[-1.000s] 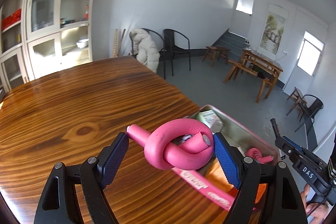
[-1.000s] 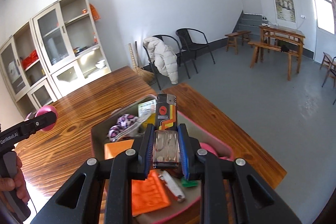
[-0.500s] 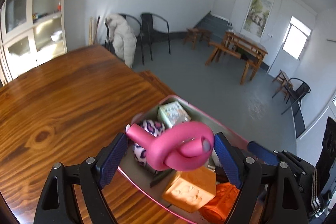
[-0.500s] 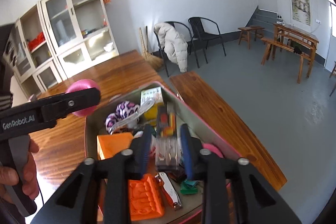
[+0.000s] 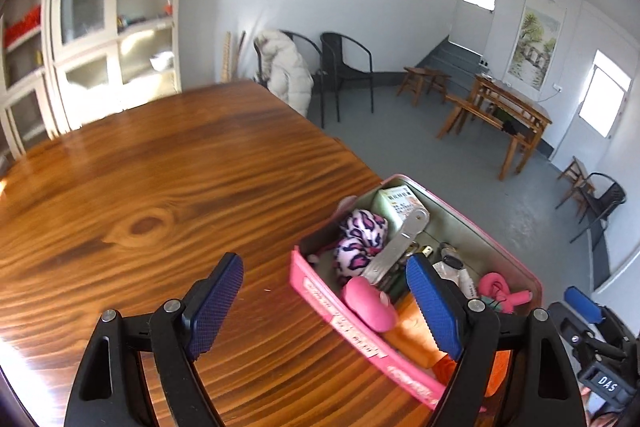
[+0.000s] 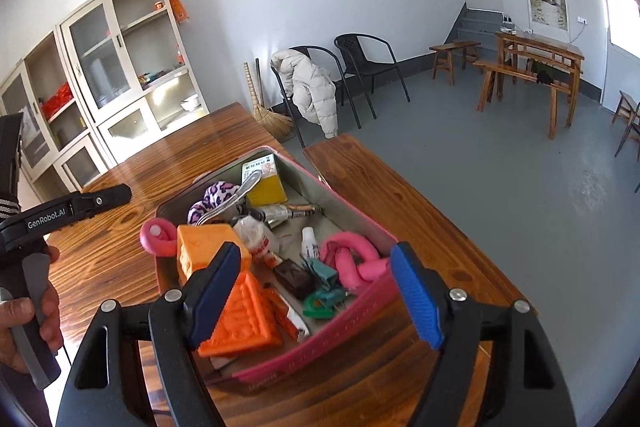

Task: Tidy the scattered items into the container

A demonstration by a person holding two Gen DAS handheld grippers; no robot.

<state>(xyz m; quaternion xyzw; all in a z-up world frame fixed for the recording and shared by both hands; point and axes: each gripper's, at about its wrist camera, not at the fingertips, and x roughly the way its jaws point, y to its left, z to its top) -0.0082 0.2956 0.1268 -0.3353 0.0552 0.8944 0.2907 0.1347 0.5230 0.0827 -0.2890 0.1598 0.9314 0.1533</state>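
Beside your pink rectangular container [image 6: 372,291], "GenRobot.AI" marks your left gripper [image 6: 60,213]; both grippers' jaws gape wide, empty; box label possibly Chinese.

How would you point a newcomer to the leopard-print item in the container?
On the brown wooden table sits a pink-rimmed rectangular container full of small items. The purple-and-white leopard-print fabric scrunchie lies at its far left end, under a metal strip; it is the only patterned, soft thing there.
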